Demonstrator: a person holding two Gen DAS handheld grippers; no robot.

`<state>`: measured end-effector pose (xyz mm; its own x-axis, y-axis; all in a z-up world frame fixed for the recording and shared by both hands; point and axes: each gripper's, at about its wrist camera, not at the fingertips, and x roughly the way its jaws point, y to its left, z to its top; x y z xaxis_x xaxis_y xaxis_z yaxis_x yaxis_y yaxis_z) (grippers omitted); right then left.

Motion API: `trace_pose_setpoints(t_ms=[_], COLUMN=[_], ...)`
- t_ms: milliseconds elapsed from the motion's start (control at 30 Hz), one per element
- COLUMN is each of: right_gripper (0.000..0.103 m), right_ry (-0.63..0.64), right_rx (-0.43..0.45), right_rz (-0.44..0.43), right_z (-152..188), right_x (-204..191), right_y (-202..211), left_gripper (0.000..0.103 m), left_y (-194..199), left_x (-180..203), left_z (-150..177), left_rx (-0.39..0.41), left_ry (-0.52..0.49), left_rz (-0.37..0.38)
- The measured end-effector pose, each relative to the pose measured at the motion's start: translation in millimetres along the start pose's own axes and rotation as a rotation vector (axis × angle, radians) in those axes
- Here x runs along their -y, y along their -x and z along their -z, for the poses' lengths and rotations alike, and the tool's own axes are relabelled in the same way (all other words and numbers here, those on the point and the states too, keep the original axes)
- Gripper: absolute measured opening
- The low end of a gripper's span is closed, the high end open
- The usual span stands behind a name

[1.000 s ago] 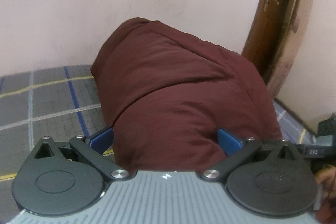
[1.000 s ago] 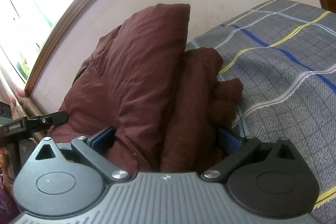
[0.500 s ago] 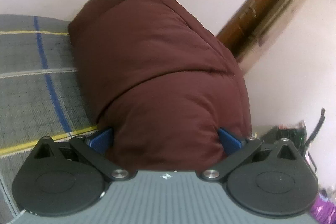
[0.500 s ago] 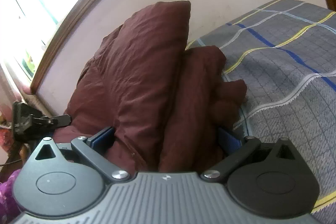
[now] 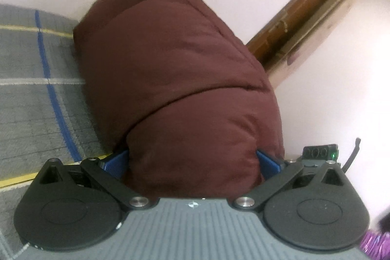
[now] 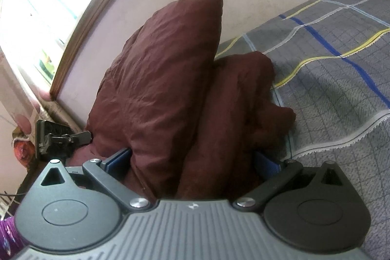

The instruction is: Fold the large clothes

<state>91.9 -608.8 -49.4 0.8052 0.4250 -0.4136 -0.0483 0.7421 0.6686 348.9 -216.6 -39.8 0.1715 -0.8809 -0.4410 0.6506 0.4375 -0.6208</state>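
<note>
A bulky maroon padded garment (image 5: 175,70), folded into a thick bundle, fills the left wrist view above a grey checked bedsheet (image 5: 31,89). My left gripper (image 5: 192,157) holds one end, its blue pads (image 5: 117,158) wide apart and pressed against the fabric on both sides. In the right wrist view the same garment (image 6: 160,70) rises in two thick folds against the wall. My right gripper (image 6: 192,157) clamps its near end the same way, over the bedsheet (image 6: 329,79). The fingertips are buried in cloth.
A pale wall lies close behind the bundle. A brown door frame (image 5: 304,11) is at the right, and a bright window (image 6: 29,4) at the left. A black device (image 6: 56,140) sits beside the garment, and another black device (image 5: 319,152) shows at the right.
The left wrist view has swung and tilted, so the bundle now leans toward the door side with less bed showing. The right view shifted slightly. Both grips are unchanged.
</note>
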Motion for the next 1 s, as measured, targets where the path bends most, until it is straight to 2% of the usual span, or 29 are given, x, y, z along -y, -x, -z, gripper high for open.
trace_pose_setpoints(t_ms=[100, 167, 233, 300, 367, 467, 567, 633, 767, 900, 1000], right_gripper=[0.103, 0.103, 0.103, 0.103, 0.103, 0.103, 0.103, 0.103, 0.103, 0.103, 0.103], right_ry=[0.011, 0.010, 0.022, 0.036, 0.041, 0.025, 0.014, 0.007, 0.000, -0.034, -0.059], right_rx=[0.003, 0.005, 0.012, 0.023, 0.037, 0.037, 0.037, 0.039, 0.032, 0.024, 0.010], right_rz=[-0.003, 0.009, 0.016, 0.016, 0.022, 0.020, 0.013, 0.011, 0.005, -0.038, -0.060], right_z=[2, 2, 3, 5, 9, 7, 8, 9, 7, 6, 4], right_x=[0, -1, -4, -7, -8, -5, -4, -5, -8, 5, 11], right_y=[0, -1, -2, -2, -1, 0, 2, 1, 0, 3, 3], left_gripper=[0.103, 0.103, 0.103, 0.103, 0.103, 0.103, 0.103, 0.103, 0.103, 0.103, 0.103], left_y=[6, 15, 20, 11, 4, -5, -16, -20, -24, -18, -13], left_x=[-11, -20, -30, -38, -44, -39, -44, -39, -35, -32, -23], left_z=[3, 11, 18, 24, 14, 3, -3, -5, -8, -5, -6], left_rx=[0.035, 0.097, 0.121, 0.090, 0.061, 0.026, -0.019, -0.021, -0.015, -0.014, 0.008], left_ry=[0.052, 0.092, 0.108, 0.146, 0.190, 0.156, 0.215, 0.211, 0.264, 0.255, 0.218], left_rz=[0.026, 0.049, 0.052, 0.071, 0.100, 0.094, 0.134, 0.123, 0.096, 0.075, 0.026])
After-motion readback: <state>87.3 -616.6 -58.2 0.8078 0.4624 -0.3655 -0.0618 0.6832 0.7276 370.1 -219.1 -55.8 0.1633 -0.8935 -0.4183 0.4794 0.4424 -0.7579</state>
